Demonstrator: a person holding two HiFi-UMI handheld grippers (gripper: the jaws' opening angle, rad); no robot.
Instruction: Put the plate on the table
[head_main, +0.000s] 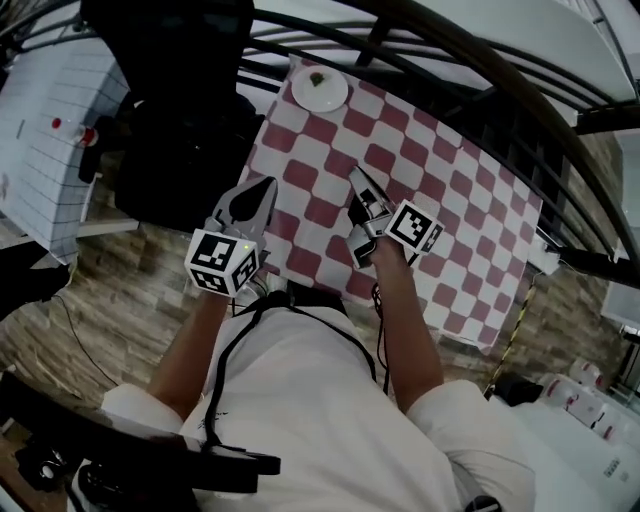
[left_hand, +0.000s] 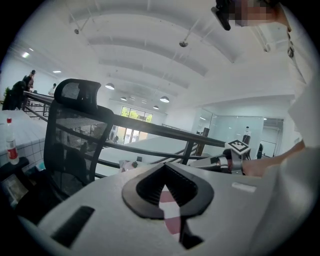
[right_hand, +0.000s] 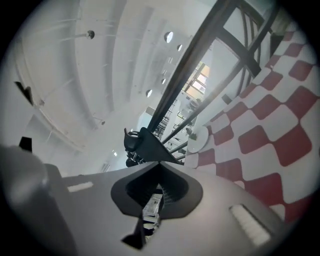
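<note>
Chair of black mesh with a headrest (head_main: 175, 150) stands left of the left gripper (head_main: 268, 186), beside the edge of the table, which is covered by a red-and-white chequered cloth (head_main: 450, 210). That gripper's jaws are pressed together at the tips with nothing between them, and they point over the cloth's near left side. Just to their right the right gripper (head_main: 353, 173) hangs above the cloth, its jaws likewise closed tight and empty. Ahead of both pairs of jaws and well apart from them, the round white plate (head_main: 320, 88) lies flat on the cloth at its far edge, a small dark green morsel at its middle. Only bare cloth lies between jaws and plate. A black metal railing (head_main: 480, 70) runs just beyond the plate.
</note>
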